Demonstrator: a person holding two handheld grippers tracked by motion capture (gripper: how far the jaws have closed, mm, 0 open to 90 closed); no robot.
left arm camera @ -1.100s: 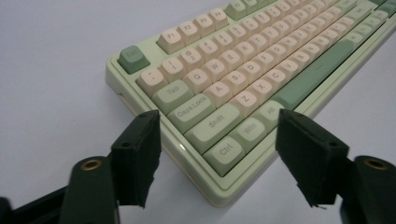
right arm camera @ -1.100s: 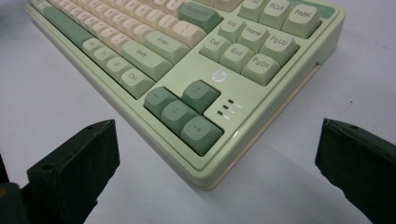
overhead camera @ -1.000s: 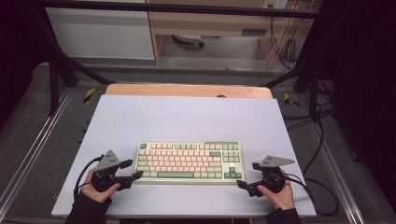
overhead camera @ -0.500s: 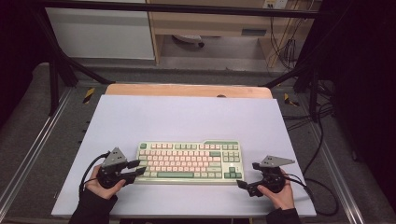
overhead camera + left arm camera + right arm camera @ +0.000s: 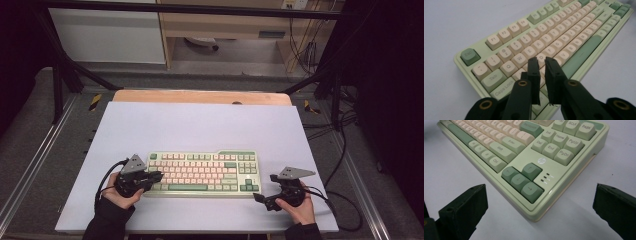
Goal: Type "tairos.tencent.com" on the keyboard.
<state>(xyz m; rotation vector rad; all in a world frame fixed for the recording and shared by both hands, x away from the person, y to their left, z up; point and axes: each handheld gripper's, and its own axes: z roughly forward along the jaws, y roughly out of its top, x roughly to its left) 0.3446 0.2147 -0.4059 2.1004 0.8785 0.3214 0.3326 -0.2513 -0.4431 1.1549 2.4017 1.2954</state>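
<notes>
A pale green keyboard (image 5: 202, 172) with cream and green keys lies on the white table top (image 5: 200, 125), near the front. My left gripper (image 5: 157, 176) hovers over the keyboard's left end. In the left gripper view its jaws (image 5: 542, 61) stand above the letter keys (image 5: 564, 32). They have just been closing and are now nearly together, with nothing between them. My right gripper (image 5: 264, 187) rests off the keyboard's front right corner. Its jaws (image 5: 540, 187) stand wide apart, on either side of the arrow-key corner (image 5: 524, 180) without touching it.
A wooden strip (image 5: 200, 96) borders the table's far edge. Metal rails run along both sides, and cables (image 5: 345, 200) trail at the right. Bare white surface lies behind the keyboard and to both sides.
My left gripper has moved right, from beside the keyboard's left end to over its keys, and its jaws have closed. The right gripper has stayed put.
</notes>
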